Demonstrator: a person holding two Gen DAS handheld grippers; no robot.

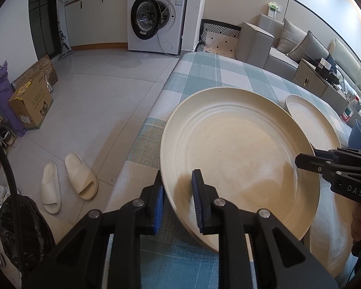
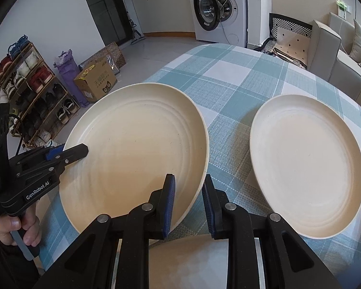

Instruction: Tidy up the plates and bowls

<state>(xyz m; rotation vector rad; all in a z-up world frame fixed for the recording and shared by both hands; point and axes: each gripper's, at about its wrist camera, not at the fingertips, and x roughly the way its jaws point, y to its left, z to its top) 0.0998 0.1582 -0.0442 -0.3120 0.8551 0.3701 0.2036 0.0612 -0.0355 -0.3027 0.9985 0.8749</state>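
A large cream plate (image 1: 238,159) (image 2: 137,149) is lifted and tilted above the checked tablecloth (image 1: 204,77). My left gripper (image 1: 178,192) straddles its near rim, one finger under and one over, jaws partly apart. My right gripper (image 2: 187,197) straddles the opposite rim, also partly apart. Each gripper shows in the other's view: the right (image 1: 308,161), the left (image 2: 72,150). A second cream plate (image 2: 305,166) (image 1: 310,120) lies flat on the table to the right. Another cream dish (image 2: 199,262) sits under my right gripper.
A blue bowl (image 1: 359,136) shows at the table's right edge. The table's left edge drops to the floor with slippers (image 1: 69,180), a cardboard box (image 1: 31,101) and a shoe rack (image 2: 29,89). A washing machine (image 1: 156,16) and sofa (image 1: 288,43) stand beyond.
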